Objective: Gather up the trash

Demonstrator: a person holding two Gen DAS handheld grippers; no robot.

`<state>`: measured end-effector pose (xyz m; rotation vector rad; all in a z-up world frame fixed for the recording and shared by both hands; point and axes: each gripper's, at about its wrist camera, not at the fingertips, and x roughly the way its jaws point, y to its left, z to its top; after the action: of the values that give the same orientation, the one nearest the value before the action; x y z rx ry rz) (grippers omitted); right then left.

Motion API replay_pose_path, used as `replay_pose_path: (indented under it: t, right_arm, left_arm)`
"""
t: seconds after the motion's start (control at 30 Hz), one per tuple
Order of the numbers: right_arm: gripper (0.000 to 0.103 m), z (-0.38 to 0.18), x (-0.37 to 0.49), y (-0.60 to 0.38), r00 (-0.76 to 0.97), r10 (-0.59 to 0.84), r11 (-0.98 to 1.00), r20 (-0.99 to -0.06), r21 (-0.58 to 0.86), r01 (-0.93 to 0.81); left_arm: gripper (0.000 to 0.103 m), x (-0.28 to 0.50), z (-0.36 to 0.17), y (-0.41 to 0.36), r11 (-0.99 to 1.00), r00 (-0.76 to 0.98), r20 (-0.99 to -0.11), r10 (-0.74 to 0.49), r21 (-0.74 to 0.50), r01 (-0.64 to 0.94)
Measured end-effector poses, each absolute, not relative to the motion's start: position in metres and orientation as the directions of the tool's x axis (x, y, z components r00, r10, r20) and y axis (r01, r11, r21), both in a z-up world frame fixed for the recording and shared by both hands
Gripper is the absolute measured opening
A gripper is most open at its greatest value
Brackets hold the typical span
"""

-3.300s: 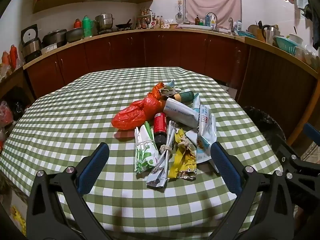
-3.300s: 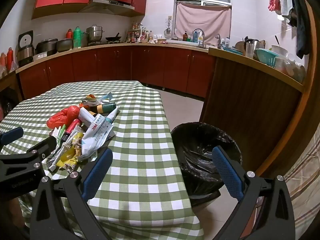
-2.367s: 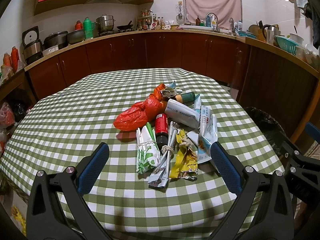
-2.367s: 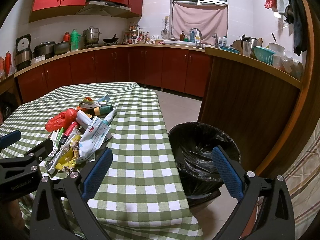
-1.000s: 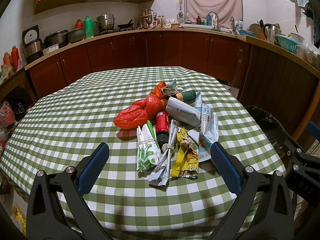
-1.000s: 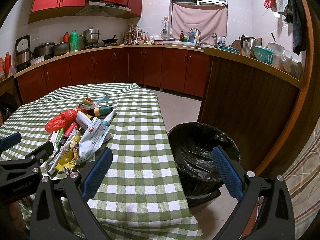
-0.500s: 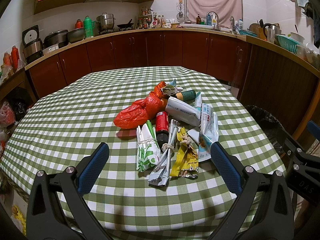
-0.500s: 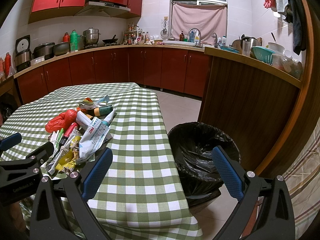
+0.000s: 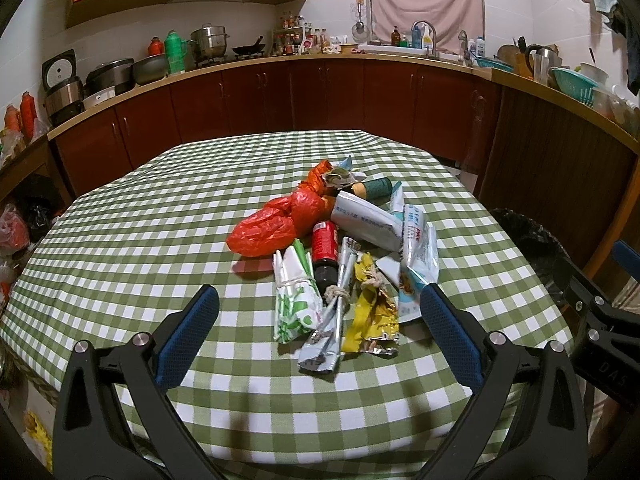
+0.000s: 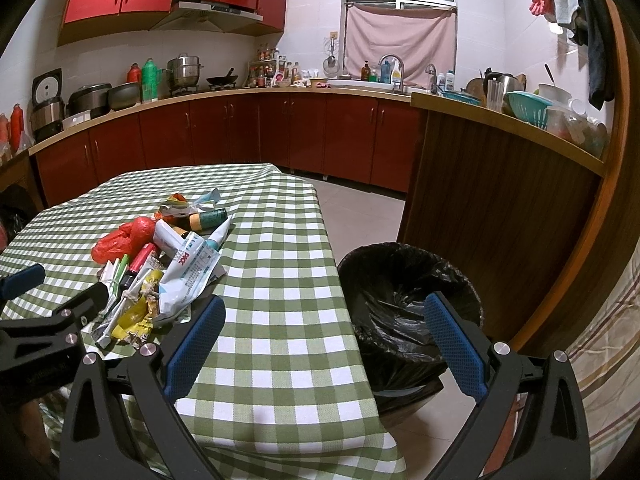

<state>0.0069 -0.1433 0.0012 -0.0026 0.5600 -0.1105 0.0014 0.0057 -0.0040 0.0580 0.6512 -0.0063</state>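
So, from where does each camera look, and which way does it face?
Left wrist: on the left gripper, open, facing the trash pile on the table; the right gripper shows at the right edge.
Right wrist: on the right gripper, open, facing the bin beside the table; the left gripper shows at the left edge.
Both share pile, table, bin.

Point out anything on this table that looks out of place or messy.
A heap of trash lies mid-table on the checked tablecloth: a crumpled red plastic bag, knotted wrappers, a small red bottle on its side. The bin stands beside the table. Nothing looks spilled.
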Motion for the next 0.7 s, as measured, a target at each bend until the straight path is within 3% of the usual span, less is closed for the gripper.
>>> replay_pose_path:
  t: [0.27, 0.37, 0.57, 0.63, 0.67, 0.7]
  right_arm:
    - [0.096, -0.006, 0.010, -0.130, 0.836, -0.080, 0.997, -0.543, -0.037, 0.072]
    - [0.096, -0.009, 0.014, -0.118, 0.834, -0.057, 0.998, -0.549, -0.031, 0.048]
    - [0.095, -0.011, 0.028, -0.093, 0.830, -0.006, 1.000, -0.557, -0.021, -0.007]
    - [0.093, -0.012, 0.034, -0.082, 0.827, 0.011, 0.999, -0.562, -0.023, -0.029]
    - [0.087, -0.013, 0.038, -0.074, 0.824, 0.019, 0.999, -0.566, -0.027, -0.041]
    - [0.075, -0.014, 0.041, -0.071, 0.821, 0.025, 0.998, -0.570, -0.028, -0.050]
  left_arm:
    - [0.091, 0.008, -0.003, 0.030, 0.996, 0.795, -0.604, 0.049, 0.090, 0.006]
    - [0.083, 0.010, -0.009, 0.042, 0.994, 0.783, -0.618, 0.075, 0.111, -0.008]
    - [0.083, 0.013, -0.017, 0.057, 0.992, 0.765, -0.638, 0.092, 0.123, -0.017]
    - [0.083, 0.014, -0.017, 0.060, 0.991, 0.764, -0.637, 0.101, 0.131, -0.022]
    - [0.082, 0.014, -0.018, 0.062, 0.991, 0.763, -0.638, 0.103, 0.132, -0.024]
    - [0.081, 0.016, -0.018, 0.063, 0.991, 0.762, -0.640, 0.103, 0.130, -0.024]
